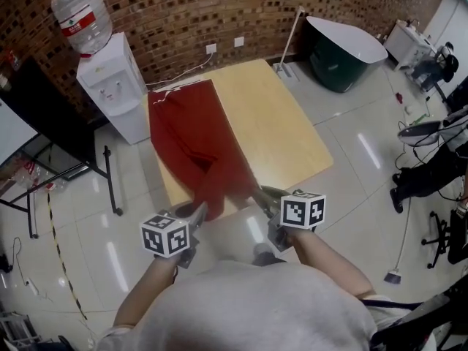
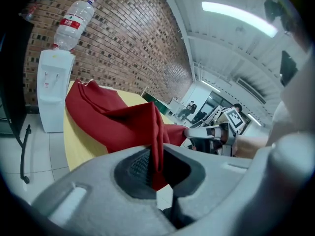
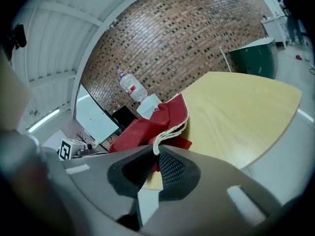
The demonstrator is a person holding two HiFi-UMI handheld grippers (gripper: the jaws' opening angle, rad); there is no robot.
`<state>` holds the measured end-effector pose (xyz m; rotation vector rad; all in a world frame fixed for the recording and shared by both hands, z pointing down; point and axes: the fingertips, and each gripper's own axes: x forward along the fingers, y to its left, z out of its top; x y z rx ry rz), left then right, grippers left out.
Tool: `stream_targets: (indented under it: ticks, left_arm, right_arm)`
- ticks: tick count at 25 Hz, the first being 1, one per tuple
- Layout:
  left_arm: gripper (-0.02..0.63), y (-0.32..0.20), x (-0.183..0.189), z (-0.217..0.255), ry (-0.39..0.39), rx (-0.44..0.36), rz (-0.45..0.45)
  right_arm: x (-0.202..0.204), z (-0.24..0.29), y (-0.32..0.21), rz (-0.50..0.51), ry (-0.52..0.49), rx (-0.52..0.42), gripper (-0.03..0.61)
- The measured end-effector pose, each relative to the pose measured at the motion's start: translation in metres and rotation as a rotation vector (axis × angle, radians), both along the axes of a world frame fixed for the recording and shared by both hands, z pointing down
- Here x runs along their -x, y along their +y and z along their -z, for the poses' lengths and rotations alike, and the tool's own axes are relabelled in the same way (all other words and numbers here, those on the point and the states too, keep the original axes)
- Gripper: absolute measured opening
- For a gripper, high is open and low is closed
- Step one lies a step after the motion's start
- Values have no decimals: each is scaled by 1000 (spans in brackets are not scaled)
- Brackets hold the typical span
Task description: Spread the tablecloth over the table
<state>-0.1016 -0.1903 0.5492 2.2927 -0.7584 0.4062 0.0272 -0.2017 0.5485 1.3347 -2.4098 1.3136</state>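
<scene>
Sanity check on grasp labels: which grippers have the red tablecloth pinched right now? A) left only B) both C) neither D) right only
B: the left gripper has its jaws closed on a red fold of the tablecloth, and the right gripper has its jaws closed on its white-trimmed edge.

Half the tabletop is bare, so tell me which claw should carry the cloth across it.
Right. The right claw, shut on the tablecloth at its trimmed edge, sits next to the bare wood of the table. The left claw, also shut on it, is at the covered side.
</scene>
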Motion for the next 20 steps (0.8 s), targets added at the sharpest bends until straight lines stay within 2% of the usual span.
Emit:
stream_targets:
  ticks: [5, 13, 17, 20]
  left_arm:
    - [8, -28, -19, 23, -21, -50, 62]
    - [8, -73, -59, 62, -30, -135, 268]
    - [8, -91, -69, 84, -34, -177, 367]
    - [8, -104, -73, 98, -53, -200, 398]
  right_arm:
    - [-6, 28, -28, 86, -40, -44, 18]
    - [-29, 66, -66, 297, -97, -99, 18]
    - [-41, 80, -83, 378, -82, -143, 18]
    - [-51, 91, -102, 402, -67, -174, 18]
